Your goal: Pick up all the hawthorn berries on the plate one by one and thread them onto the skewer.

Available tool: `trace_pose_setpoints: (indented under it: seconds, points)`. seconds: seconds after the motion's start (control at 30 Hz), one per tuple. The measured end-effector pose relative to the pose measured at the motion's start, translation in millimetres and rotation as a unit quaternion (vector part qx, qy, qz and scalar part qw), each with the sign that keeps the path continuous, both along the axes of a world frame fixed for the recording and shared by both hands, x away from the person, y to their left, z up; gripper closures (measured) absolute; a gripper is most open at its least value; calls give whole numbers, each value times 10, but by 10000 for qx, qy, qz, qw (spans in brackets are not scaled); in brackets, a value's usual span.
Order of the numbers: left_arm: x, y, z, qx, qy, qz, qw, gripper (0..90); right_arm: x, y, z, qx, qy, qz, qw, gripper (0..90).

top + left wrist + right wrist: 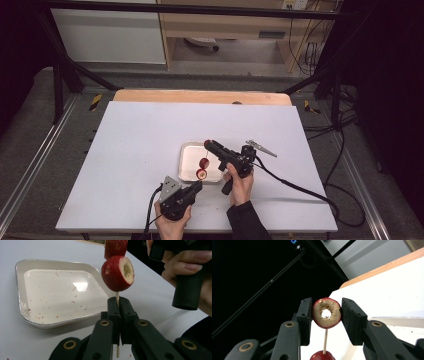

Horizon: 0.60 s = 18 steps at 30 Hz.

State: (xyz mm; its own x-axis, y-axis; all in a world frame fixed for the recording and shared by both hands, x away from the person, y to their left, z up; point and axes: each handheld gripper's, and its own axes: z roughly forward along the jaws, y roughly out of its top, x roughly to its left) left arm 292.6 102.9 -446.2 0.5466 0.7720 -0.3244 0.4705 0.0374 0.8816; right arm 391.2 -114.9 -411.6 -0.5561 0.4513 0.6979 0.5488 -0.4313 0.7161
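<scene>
Left gripper view: the left gripper pinches a wooden skewer upright beside the tray, two cored red fruits already threaded. The right gripper clamps a third fruit over the tip; next, I judge, comes a straight downward push.

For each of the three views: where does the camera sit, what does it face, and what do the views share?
High view: above the near edge, facing down on the table; both hands and forearms enter below.
Left gripper view: rides the left gripper, facing the tray; its fingers clamp the skewer.
Right gripper view: rides the right gripper, facing outward; its fingers flank a cored fruit.
Shared: skewer with fruit.
</scene>
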Motion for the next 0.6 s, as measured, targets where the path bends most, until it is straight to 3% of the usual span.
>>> trace_pose_setpoints:
  seconds: [0.2, 0.43, 0.6]
  points:
    - [17, -3, -9, -104, 129, 29, 9999, 884, -31, 18, -25, -45, -3, 10, 10000, 622]
    - [2, 10, 19, -195, -12, 67, 9998, 885, -43, 12, -18, -165, 10, 112, 9998, 623]
    - [43, 10, 26, -117, 46, 68, 9999, 885, -65, 34, -64, -313, 11, 185, 9993, 623]
